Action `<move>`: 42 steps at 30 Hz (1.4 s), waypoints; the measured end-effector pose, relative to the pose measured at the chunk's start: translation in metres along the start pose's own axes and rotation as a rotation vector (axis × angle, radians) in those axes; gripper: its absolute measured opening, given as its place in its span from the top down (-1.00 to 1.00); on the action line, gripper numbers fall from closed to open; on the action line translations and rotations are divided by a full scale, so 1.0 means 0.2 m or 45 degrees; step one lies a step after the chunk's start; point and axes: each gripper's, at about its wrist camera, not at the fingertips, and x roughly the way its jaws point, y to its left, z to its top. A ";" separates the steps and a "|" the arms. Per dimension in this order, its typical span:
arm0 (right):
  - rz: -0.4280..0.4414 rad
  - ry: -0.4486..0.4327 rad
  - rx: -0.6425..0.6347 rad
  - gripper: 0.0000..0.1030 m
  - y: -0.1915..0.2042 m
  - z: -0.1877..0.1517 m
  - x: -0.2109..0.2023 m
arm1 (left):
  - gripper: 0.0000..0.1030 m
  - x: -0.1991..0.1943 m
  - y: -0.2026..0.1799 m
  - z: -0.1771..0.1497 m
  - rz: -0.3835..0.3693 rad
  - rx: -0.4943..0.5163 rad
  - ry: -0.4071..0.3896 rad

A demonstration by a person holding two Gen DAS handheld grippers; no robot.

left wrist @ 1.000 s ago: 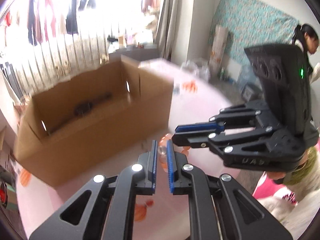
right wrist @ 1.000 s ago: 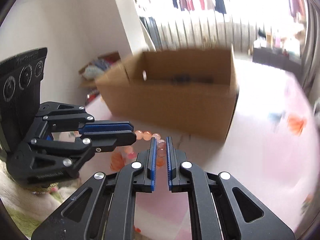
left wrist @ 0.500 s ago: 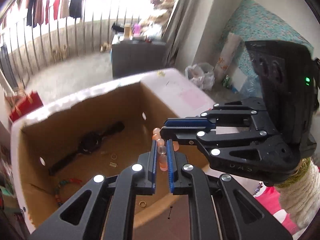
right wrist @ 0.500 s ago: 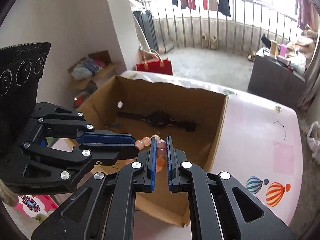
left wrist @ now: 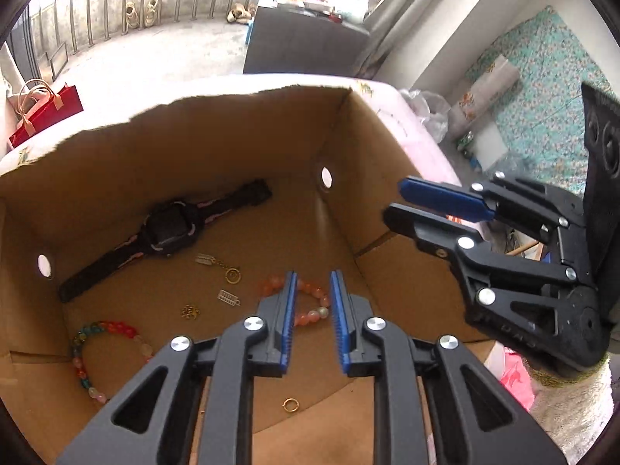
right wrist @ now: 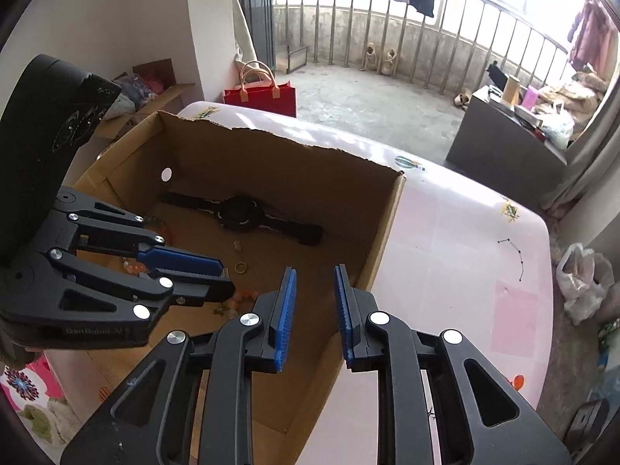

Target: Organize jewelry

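Observation:
The open cardboard box [left wrist: 232,128] holds a black watch [left wrist: 166,228], a multicoloured bead bracelet [left wrist: 100,348], gold rings [left wrist: 290,405] and small charms [left wrist: 228,296]. A peach bead bracelet [left wrist: 314,292] lies on the box floor. My left gripper [left wrist: 313,290] hangs just above it, jaws opening, with nothing pressed between the pads. My right gripper [right wrist: 314,275] hovers over the box's near right corner, jaws opening too and empty. From the right wrist view the left gripper [right wrist: 224,277] covers most of the peach beads [right wrist: 244,294]. The watch [right wrist: 240,213] lies near the back wall.
The box [right wrist: 294,170] stands on a pink table [right wrist: 465,232] printed with balloons. Beyond it are a red bag [right wrist: 259,97] on the floor, a dark cabinet [right wrist: 503,147] and a balcony railing. White plastic bags [right wrist: 581,283] lie to the right.
Both grippers carried the peach bracelet from beside the box to over it. Their jaws have since parted and the bracelet now lies on the box floor.

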 end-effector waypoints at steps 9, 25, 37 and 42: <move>-0.019 -0.175 0.196 0.03 -0.07 -0.13 -0.23 | -0.23 -0.50 0.07 -0.23 0.129 0.060 -0.366; 0.448 0.195 0.679 -0.08 -0.10 -0.34 0.01 | -0.81 -0.52 0.57 -0.66 0.099 -0.392 -0.393; 0.377 0.172 0.617 -0.08 0.12 -0.53 -0.18 | -0.80 -0.67 0.45 -0.88 0.084 -0.460 -0.424; 0.380 0.155 0.634 -0.08 0.12 -0.66 -0.28 | -0.80 -0.73 0.31 -1.08 0.018 -0.473 -0.425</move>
